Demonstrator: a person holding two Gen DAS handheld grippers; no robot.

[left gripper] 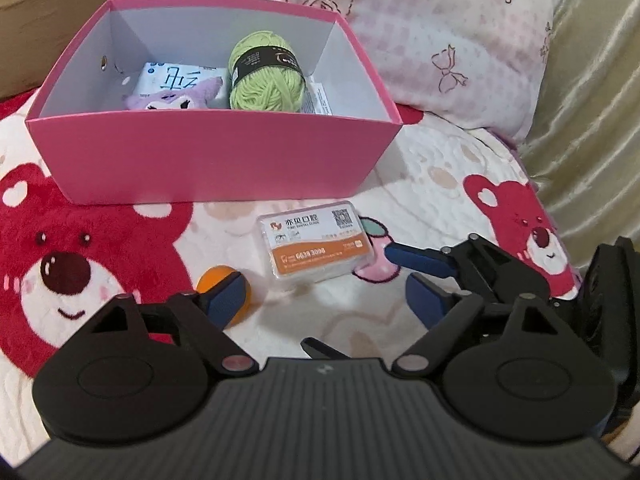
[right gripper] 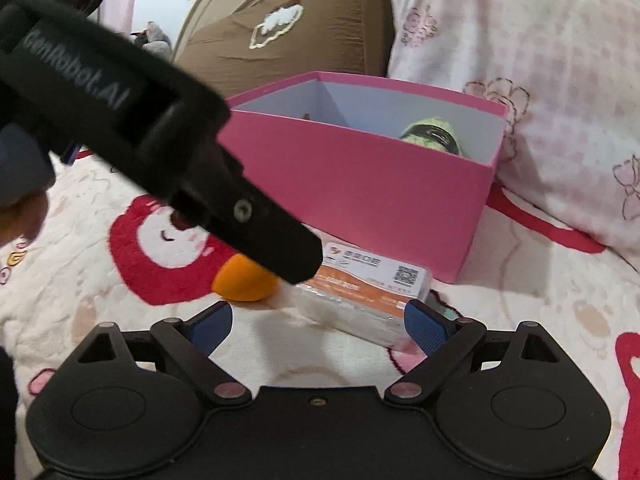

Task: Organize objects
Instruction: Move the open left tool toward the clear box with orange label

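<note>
While left view looked into box (left gripper: pixel 208 160), showing yarn (left gripper: pixel 266 76), plush (left gripper: pixel 176 98), packet (left gripper: pixel 176 76), right view caught only yarn top. Left gripper (left gripper: pixel 324 300) wide, nothing held, ball (left gripper: pixel 218 278) touching left finger. Right gripper (right gripper: pixel 320 326) wide, astride card case (right gripper: pixel 360 292), unpressed. Case just before box wall; open blanket (left gripper: pixel 100 208) left

Soft, even indoor light fills both views, rather bright, and shadows are faint. The pink box (left gripper: pixel 224 160) throws only a weak shadow on the blanket (left gripper: pixel 420 168). Straight edges bend toward the corners, and the corners go dark. In the right wrist view the left gripper (right gripper: pixel 276 248) is near and blurred.
</note>
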